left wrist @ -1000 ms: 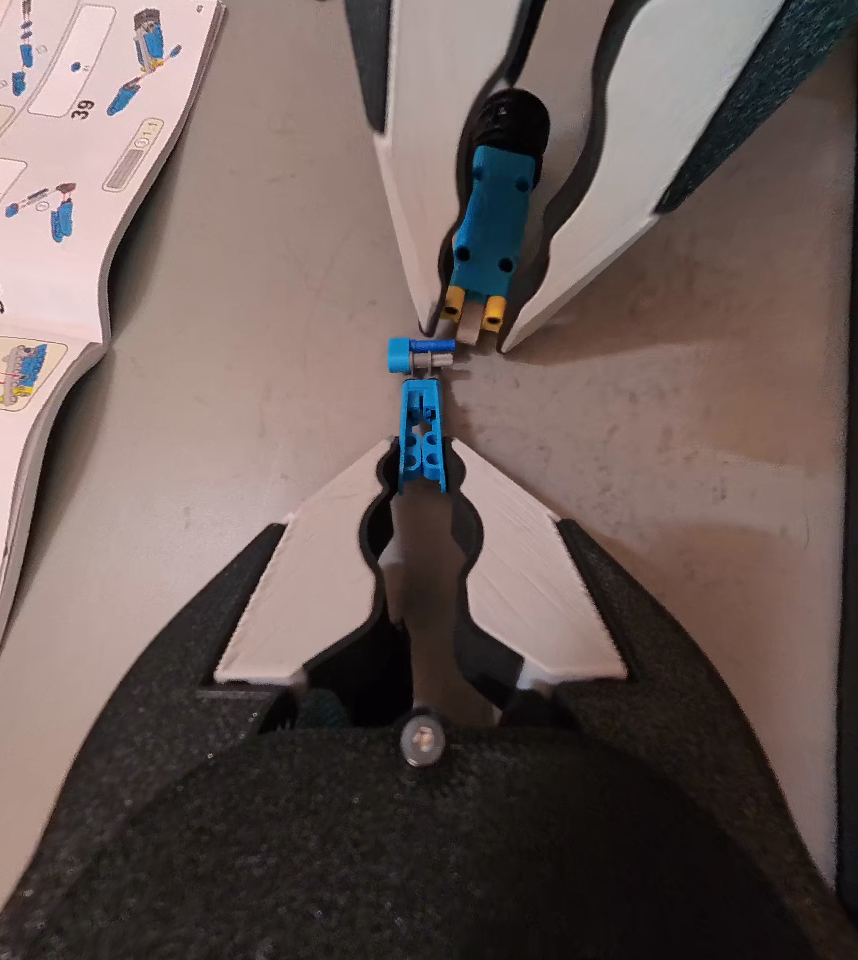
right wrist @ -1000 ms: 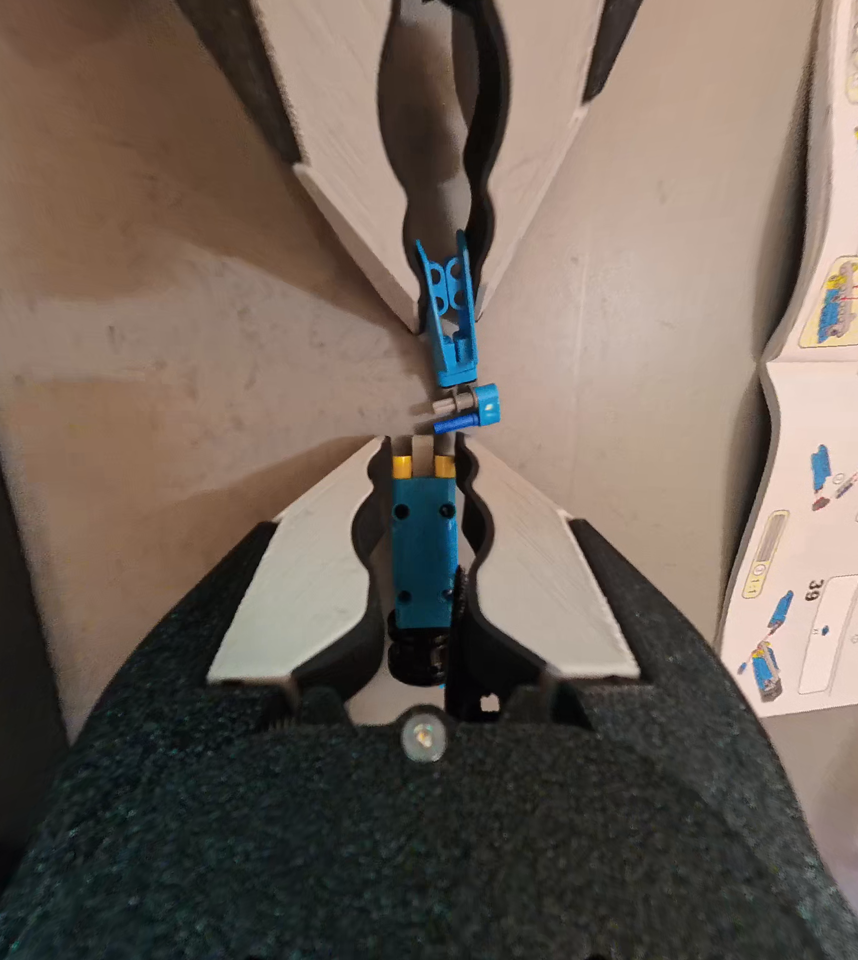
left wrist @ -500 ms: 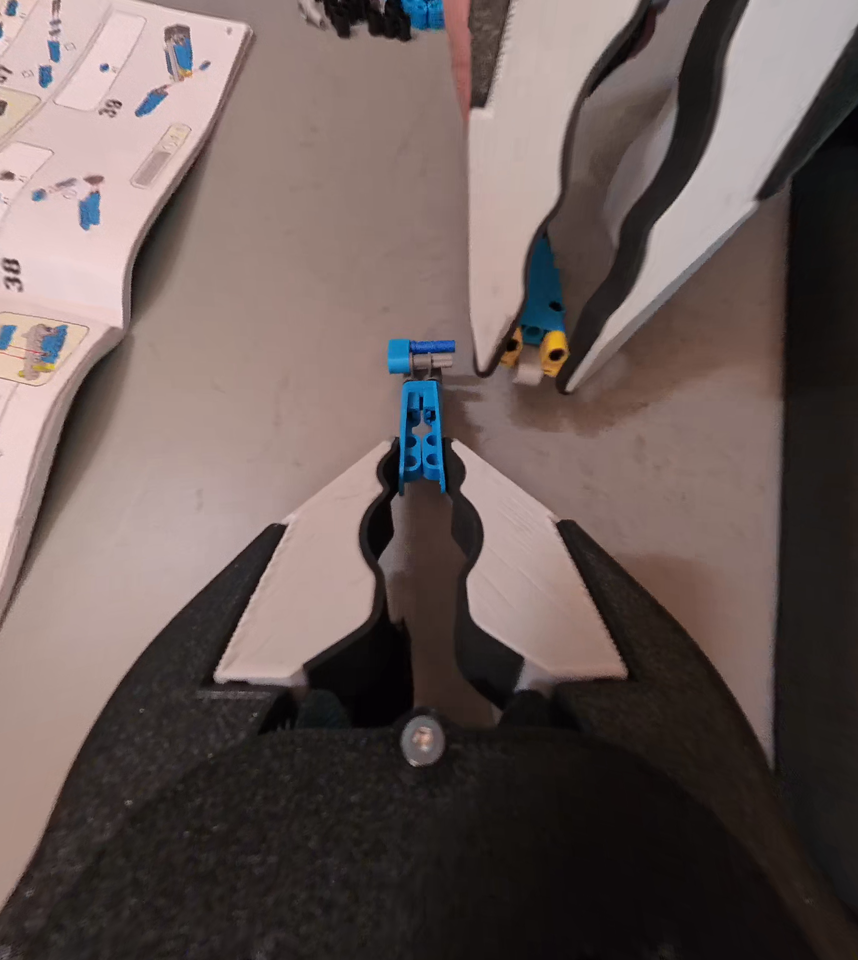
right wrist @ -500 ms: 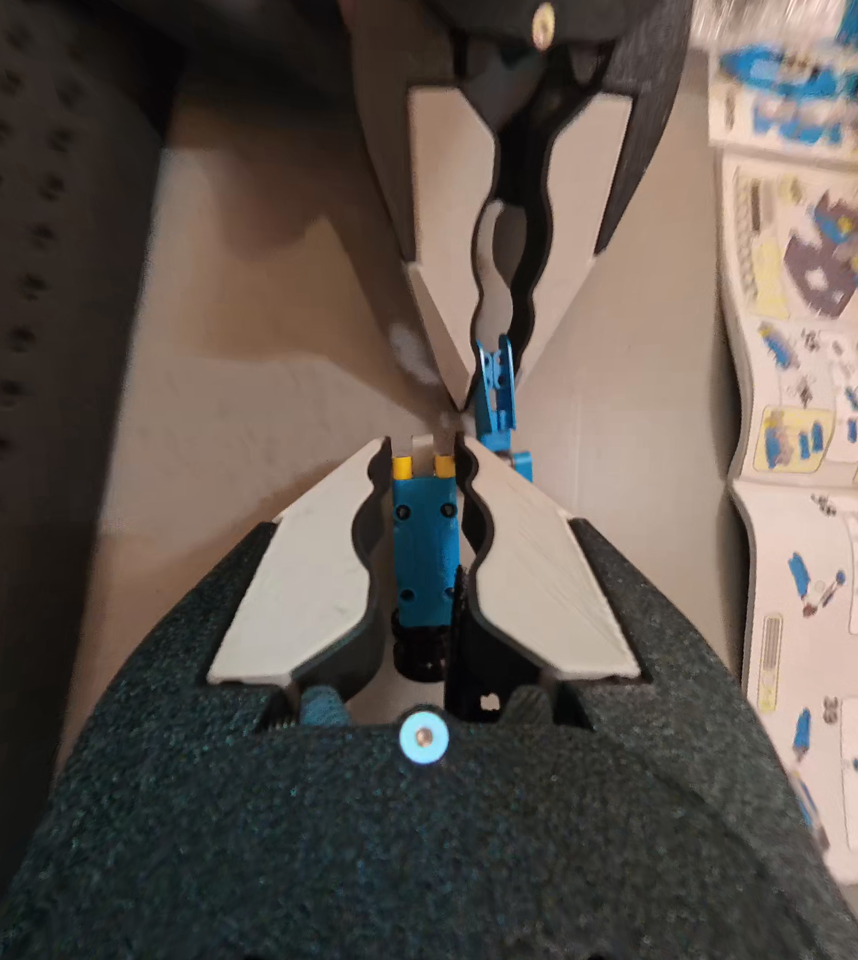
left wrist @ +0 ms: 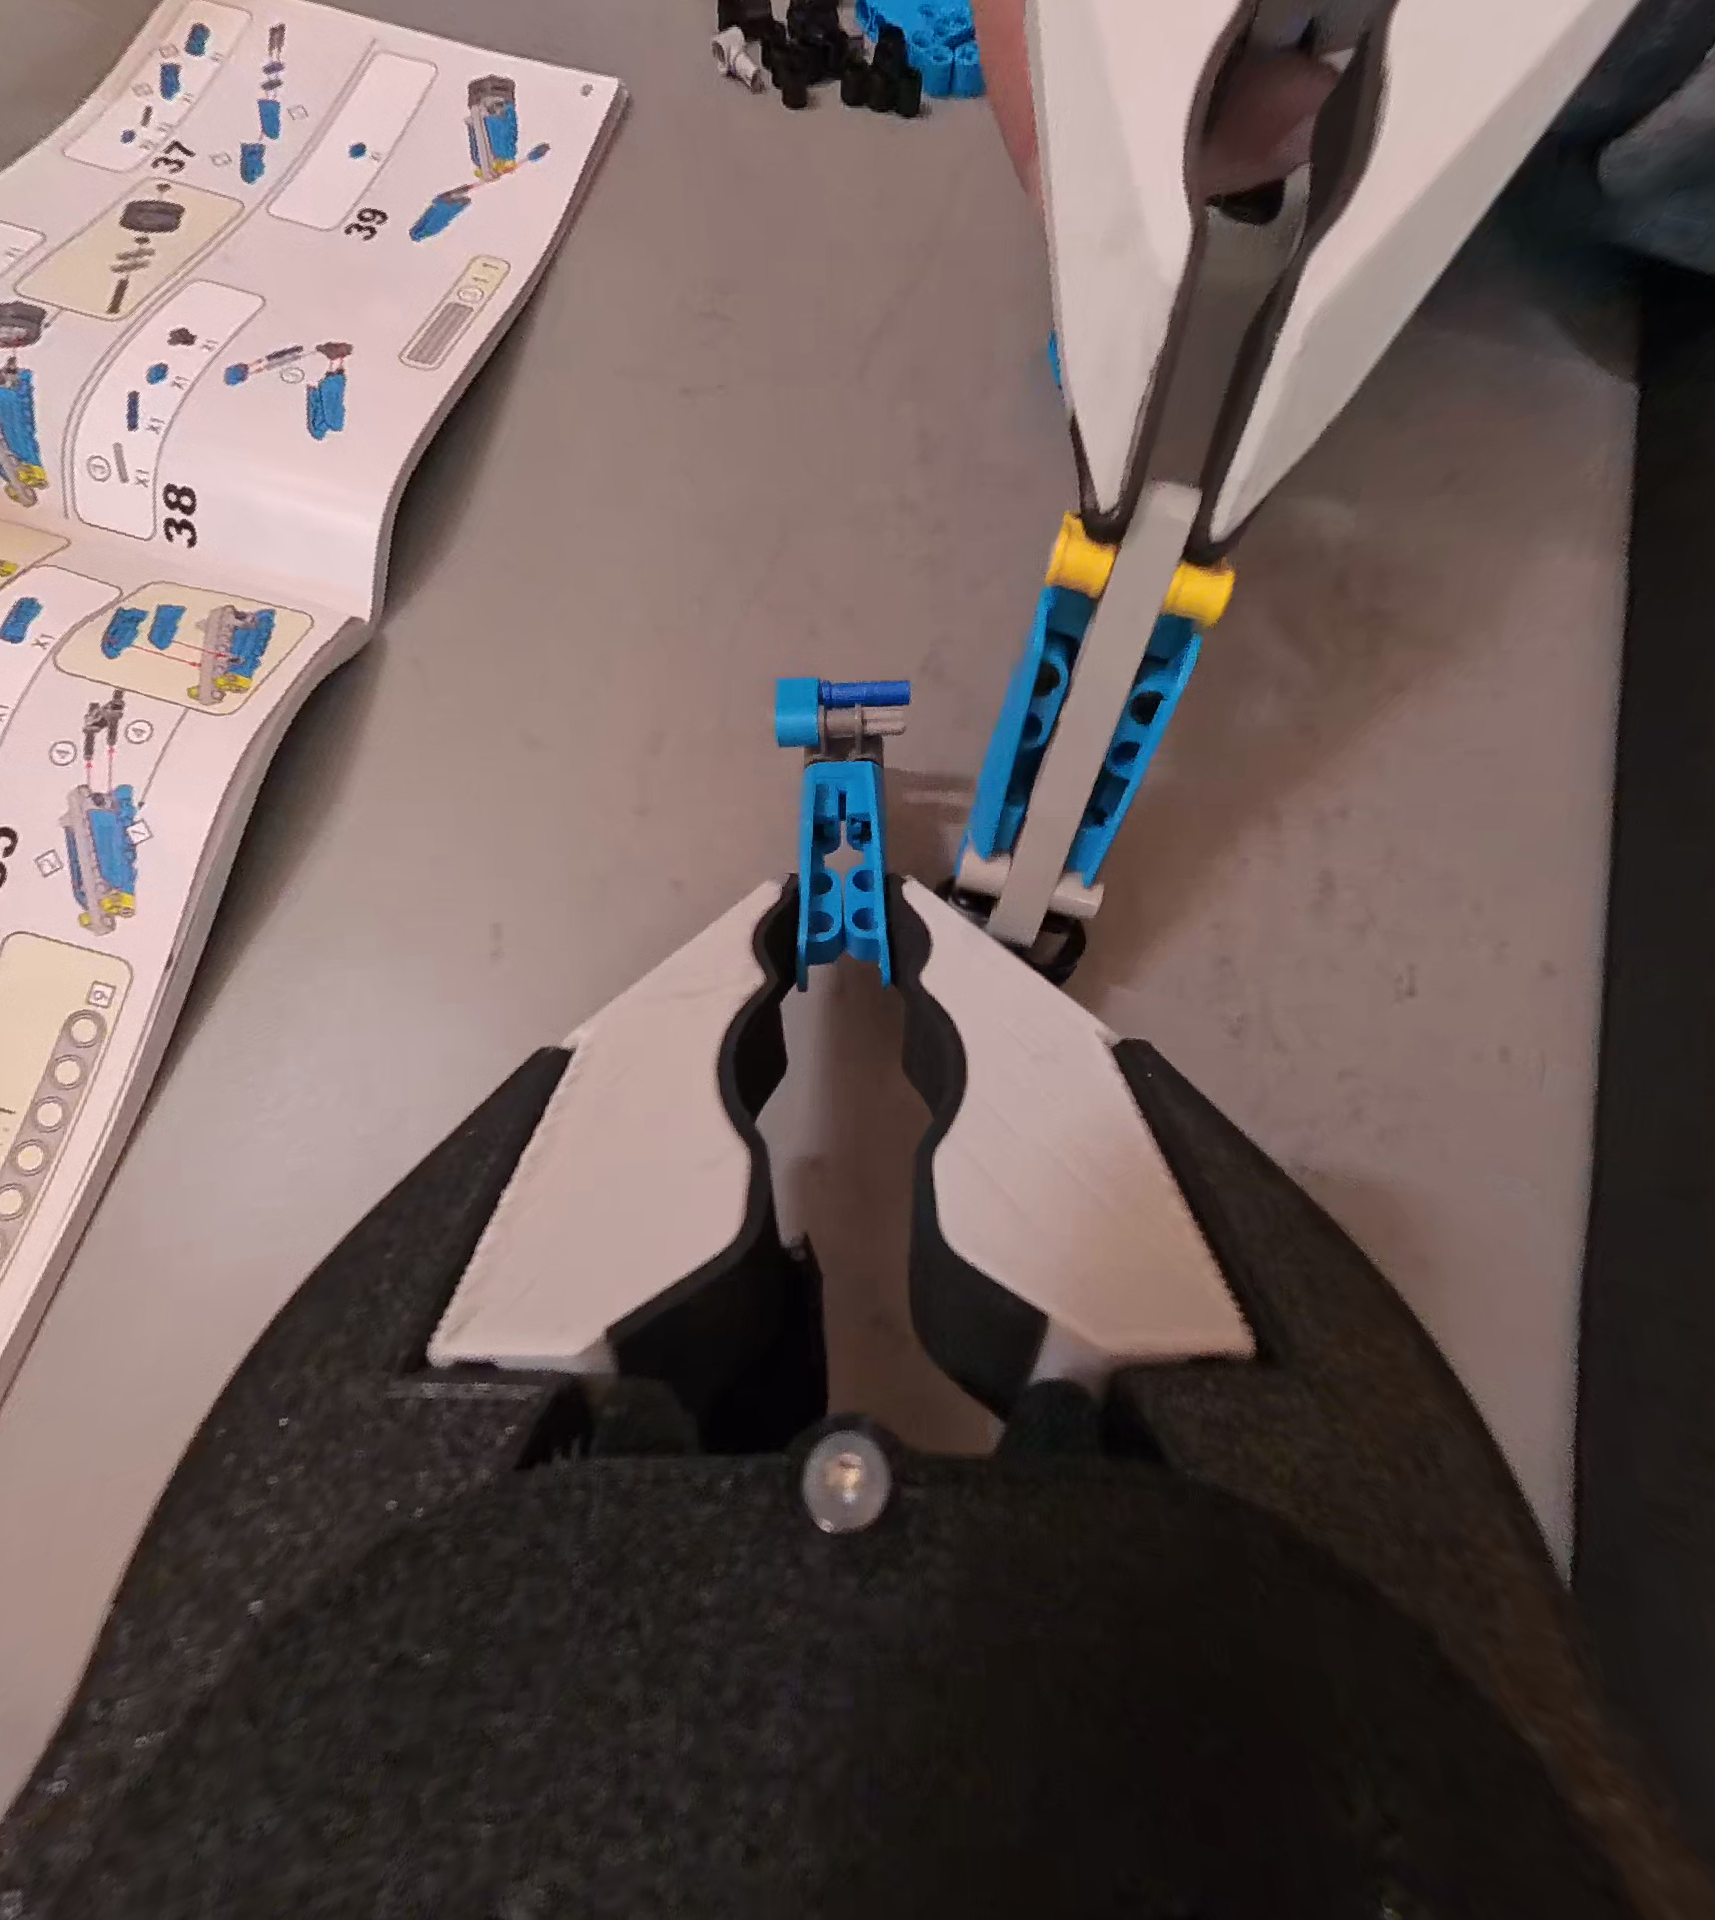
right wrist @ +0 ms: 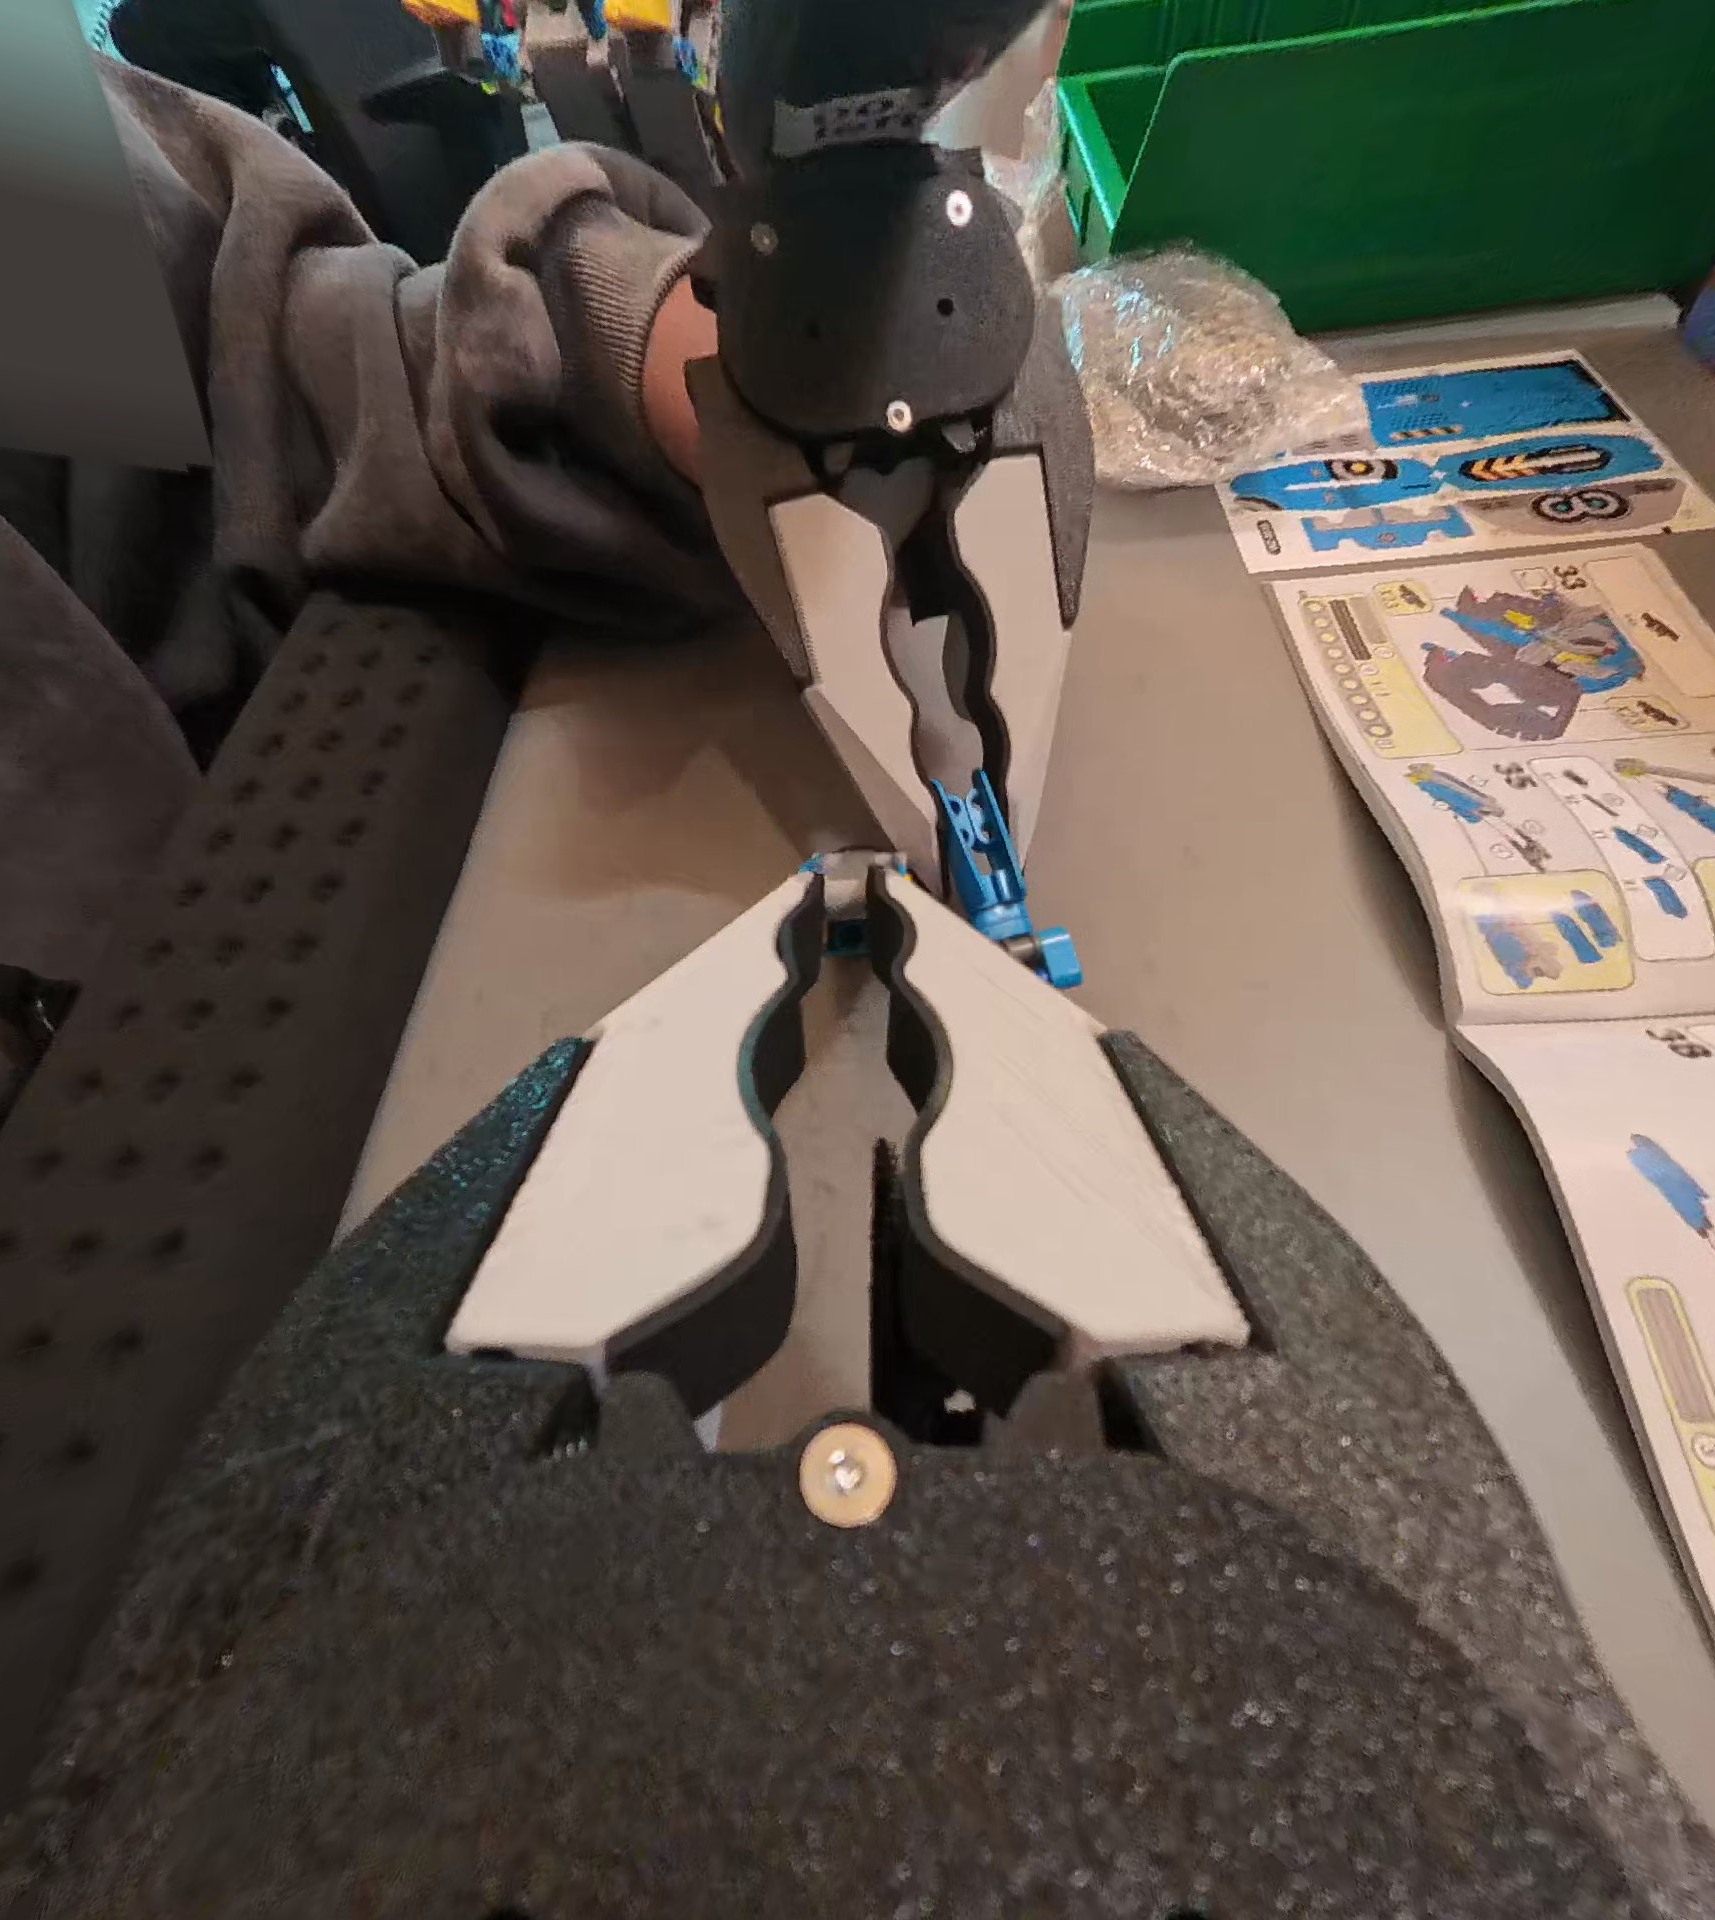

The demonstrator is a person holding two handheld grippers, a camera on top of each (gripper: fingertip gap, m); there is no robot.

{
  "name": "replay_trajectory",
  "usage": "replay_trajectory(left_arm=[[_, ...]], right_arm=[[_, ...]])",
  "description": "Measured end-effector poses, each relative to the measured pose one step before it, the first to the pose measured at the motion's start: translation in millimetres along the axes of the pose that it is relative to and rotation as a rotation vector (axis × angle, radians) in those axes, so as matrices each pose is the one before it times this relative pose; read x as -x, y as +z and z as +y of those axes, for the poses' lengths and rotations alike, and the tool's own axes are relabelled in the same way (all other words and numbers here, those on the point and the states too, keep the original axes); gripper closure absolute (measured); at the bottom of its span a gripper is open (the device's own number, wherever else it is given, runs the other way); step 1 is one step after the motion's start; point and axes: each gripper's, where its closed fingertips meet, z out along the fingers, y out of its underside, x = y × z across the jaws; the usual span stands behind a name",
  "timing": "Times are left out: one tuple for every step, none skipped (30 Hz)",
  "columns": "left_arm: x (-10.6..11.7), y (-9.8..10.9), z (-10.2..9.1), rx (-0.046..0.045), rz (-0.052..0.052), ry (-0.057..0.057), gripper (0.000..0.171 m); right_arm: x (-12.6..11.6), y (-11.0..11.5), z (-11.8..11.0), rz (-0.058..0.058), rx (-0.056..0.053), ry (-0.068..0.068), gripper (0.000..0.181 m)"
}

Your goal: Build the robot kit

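My left gripper point(left wrist: 842, 906) is shut on a small blue brick piece point(left wrist: 845, 883). At the piece's far end sit a grey connector and a blue pin point(left wrist: 840, 712). My right gripper point(left wrist: 1149, 520) comes down from the upper right, shut on the top of a blue, grey and yellow assembly point(left wrist: 1092, 748). The assembly stands steeply, its lower end on the table just right of my left fingertips. In the right wrist view my right gripper point(right wrist: 858, 883) pinches the assembly's grey end point(right wrist: 848, 868), and the left gripper point(right wrist: 967, 831) with its blue piece point(right wrist: 983, 862) sits just beyond.
An open instruction booklet point(left wrist: 157, 520) lies left; it also shows in the right wrist view point(right wrist: 1611, 831) with a sticker sheet point(right wrist: 1455, 468). Loose parts point(left wrist: 832, 62) lie at the far edge. A black perforated mat point(right wrist: 209, 935), a person's grey sleeve point(right wrist: 365, 416), a plastic bag point(right wrist: 1185, 384) and a green bin point(right wrist: 1455, 156) surround the table. My hands' fingertips stand some 7 centimetres from each other.
My right gripper has tipped up and swung to the right, so the assembly now stands on end beside the small blue piece instead of facing it. My left gripper has kept its hold.
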Motion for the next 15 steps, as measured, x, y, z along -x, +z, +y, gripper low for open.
replay_trajectory(left_arm=[[0.37,-0.52,-0.56,-0.0024,-0.0015,-0.0026,0.157],[1.1,-0.93,-0.36,-0.00124,-0.0062,-0.0001,0.157],[1.15,-1.28,-0.43,-0.00155,-0.0081,0.0048,0.157],[1.52,-1.7,-1.59,-0.00726,-0.0105,0.0033,0.157],[1.03,-2.24,-2.18,-0.00894,-0.0081,0.0026,0.157],[-0.11,-2.55,-2.21,-0.00944,-0.0019,0.0042,0.157],[-0.44,-2.36,-2.54,-0.01142,-0.0008,0.0066,0.157],[-0.41,-1.96,-2.92,-0.01349,-0.0035,0.008,0.157],[-1.64,-1.2,-2.82,-0.01379,0.0034,0.0068,0.157],[-3.51,-0.31,-2.64,-0.01208,0.015,0.0055,0.157],[-3.75,0.42,-1.92,-0.00917,0.0144,0.0055,0.157],[-2.49,0.99,-0.99,-0.00371,0.0075,0.0038,0.157],[-2.62,1.49,0.15,0.00219,0.01,0.0035,0.157],[-2.88,1.54,0.78,0.0041,0.0121,0.0061,0.157],[-1.43,1.38,0.96,0.00475,0.0032,0.0077,0.156]], right_arm=[[0.48,1.66,-0.87,0.0095,0.0033,-0.0095,0.174],[-0.08,1.86,-0.37,0.0152,0.0126,-0.0094,0.174],[0.63,1.39,-2.16,0.0156,0.0105,-0.0144,0.174],[0.52,1.21,-2.62,0.0217,0.0172,-0.018,0.174],[0.96,0.77,-1.81,0.0224,0.0347,-0.0208,0.174],[0.63,-0.18,-0.83,0.0288,0.0509,-0.0279,0.174],[1.44,-1.61,-0.67,0.0266,0.0581,-0.0313,0.174],[1.33,-3.62,1.8,0.0261,0.0804,-0.0351,0.174],[2.16,-5.3,2.41,0.0176,0.0784,-0.0339,0.174],[3.24,-5.54,1.22,0.0008,0.0628,-0.0199,0.174],[2.92,-4.74,0.03,-0.0066,0.0484,-0.0041,0.174],[3.08,-2.88,-0.29,-0.0175,0.0383,0.0035,0.174],[1.05,-1.77,-0.1,-0.013,0.0316,-0.0003,0.174],[-0.51,-0.85,-0.38,-0.0101,0.018,0.0054,0.174],[-0.01,1.23,0.7,-0.0204,0.0119,0.0131,0.174]])
